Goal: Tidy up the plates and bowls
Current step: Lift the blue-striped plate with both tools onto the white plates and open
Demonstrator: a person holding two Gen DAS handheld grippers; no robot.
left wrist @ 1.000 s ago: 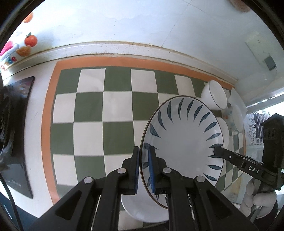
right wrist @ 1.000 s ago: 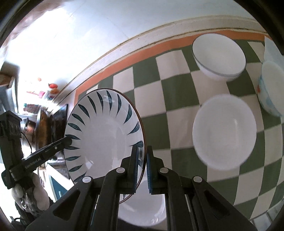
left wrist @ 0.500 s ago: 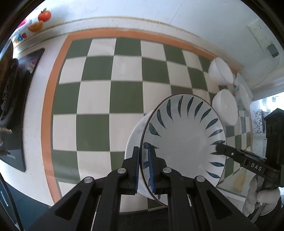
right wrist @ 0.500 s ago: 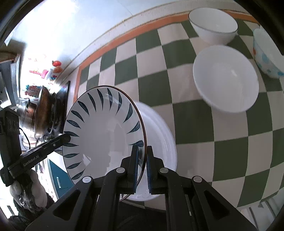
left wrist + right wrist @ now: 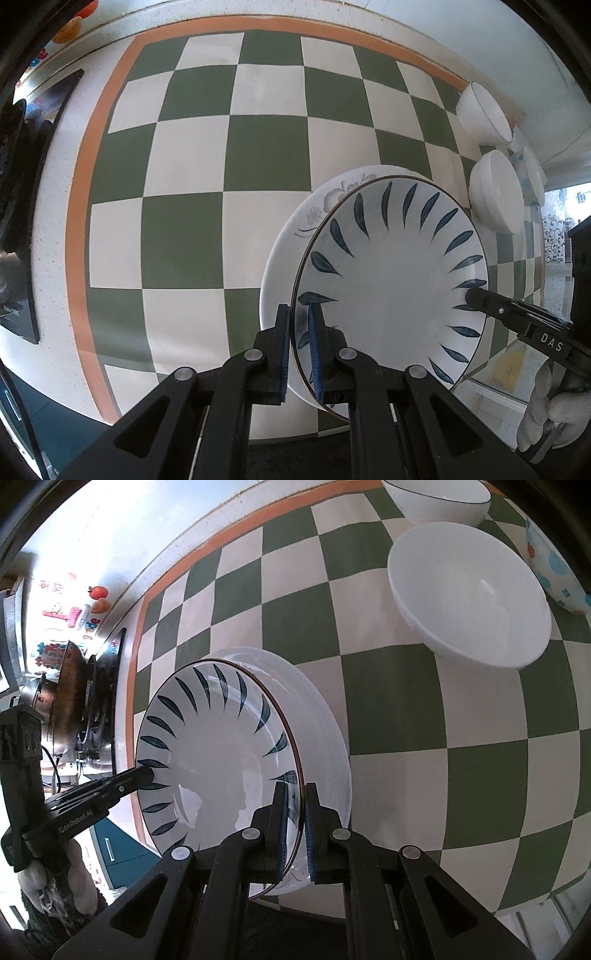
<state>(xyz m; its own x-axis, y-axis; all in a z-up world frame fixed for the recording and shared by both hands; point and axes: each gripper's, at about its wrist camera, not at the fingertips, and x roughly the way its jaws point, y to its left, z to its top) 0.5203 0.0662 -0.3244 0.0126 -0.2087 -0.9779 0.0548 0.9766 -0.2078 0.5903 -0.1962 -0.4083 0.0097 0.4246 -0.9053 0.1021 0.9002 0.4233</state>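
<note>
A white plate with dark blue leaf marks (image 5: 391, 288) (image 5: 218, 760) hangs just above a larger white plate with a grey flower print (image 5: 295, 236) (image 5: 325, 734) that lies on the checked cloth. My left gripper (image 5: 299, 347) is shut on the leaf plate's left rim. My right gripper (image 5: 295, 823) is shut on its opposite rim, and each gripper shows in the other's view, clamped on the far rim. Whether the two plates touch I cannot tell. Two plain white bowls (image 5: 469, 598) (image 5: 436, 498) and a bowl with blue dots (image 5: 557, 572) stand to the right.
The green and white checked cloth with an orange border (image 5: 229, 162) covers the counter. A stove with a dark pan (image 5: 74, 701) stands at the left end. The counter's front edge (image 5: 184, 432) runs close below the plates. Gloved hands hold both grippers.
Both grippers have come down and toward the front of the counter with the leaf plate. The flower plate has come out from under it into view, and the leaf plate now hangs close over it.
</note>
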